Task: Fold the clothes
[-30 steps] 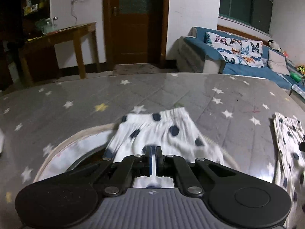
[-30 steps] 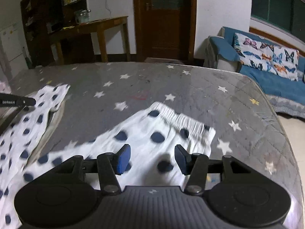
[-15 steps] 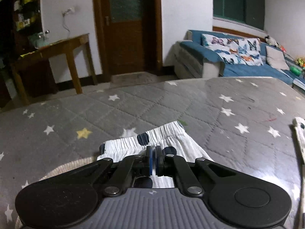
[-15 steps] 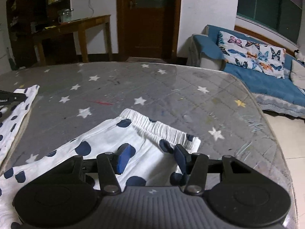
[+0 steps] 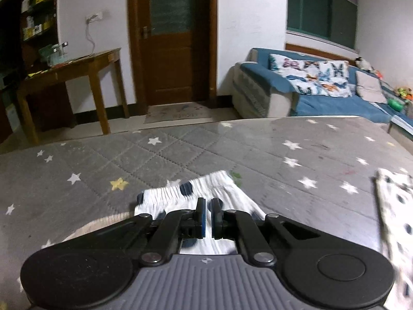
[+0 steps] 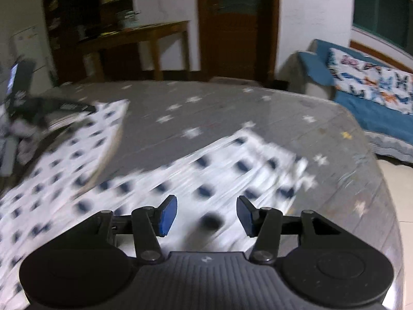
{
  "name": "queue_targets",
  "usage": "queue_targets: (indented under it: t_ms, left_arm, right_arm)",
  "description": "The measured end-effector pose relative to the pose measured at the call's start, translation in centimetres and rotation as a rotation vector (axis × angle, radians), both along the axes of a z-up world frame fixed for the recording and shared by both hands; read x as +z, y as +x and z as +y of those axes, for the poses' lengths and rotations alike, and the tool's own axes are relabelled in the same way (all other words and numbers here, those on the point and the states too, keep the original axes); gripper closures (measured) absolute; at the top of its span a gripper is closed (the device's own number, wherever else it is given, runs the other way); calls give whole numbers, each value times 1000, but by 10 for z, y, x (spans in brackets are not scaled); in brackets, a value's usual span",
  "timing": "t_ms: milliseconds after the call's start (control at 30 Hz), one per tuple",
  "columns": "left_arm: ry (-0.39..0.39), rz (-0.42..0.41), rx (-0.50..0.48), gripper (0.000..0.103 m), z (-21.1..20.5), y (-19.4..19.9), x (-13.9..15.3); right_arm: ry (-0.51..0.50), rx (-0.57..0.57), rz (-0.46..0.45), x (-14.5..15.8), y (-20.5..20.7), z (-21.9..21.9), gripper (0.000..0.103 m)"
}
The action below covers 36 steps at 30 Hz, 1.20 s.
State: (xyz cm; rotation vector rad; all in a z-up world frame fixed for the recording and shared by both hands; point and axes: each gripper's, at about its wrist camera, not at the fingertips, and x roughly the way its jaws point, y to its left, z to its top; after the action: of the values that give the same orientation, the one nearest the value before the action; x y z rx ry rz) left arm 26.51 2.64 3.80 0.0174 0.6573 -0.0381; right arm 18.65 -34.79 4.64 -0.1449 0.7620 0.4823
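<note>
White polka-dot fabric is seen directly beneath both sets of jaws. The left gripper (image 5: 206, 218) has its jaws almost together, a thin gap showing between the pads; whether cloth is pinched there cannot be told. The polka-dot shorts (image 5: 196, 196) lie just ahead of and under them, waistband farthest from the jaws. The right gripper (image 6: 206, 215) has its jaws apart, nothing between them, above blurred fabric (image 6: 219, 170). Beyond the jaws the grey star-print counter (image 5: 196, 149) extends. Farther off, a wooden door (image 5: 171, 38) and a blue sofa (image 5: 322, 98) are visible.
</note>
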Motion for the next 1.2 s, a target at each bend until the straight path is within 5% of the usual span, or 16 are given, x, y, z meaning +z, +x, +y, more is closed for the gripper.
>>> queue_targets:
  t_ms: [200,433,600,900,1200]
  left_arm:
    - [-25,47,-93,99,-9,-60,11]
    - [-33,93,-207,99,-24,-135,11]
    - [-47,81,-236,98,-27,-186,14]
    - [-38,56,-282,98,-38,-256,10]
    - [-32,15,-407,98,-59,-293,5]
  right_arm:
    - [-18,73,27,-13,-60,17,54]
    - [-48,25,10,-25,-93,15,57]
    - [-45,20,3,-16,-110,11,57]
    - [55,203,8,1,-178,41,56]
    - [1,245,-9,-9,-222,62,56]
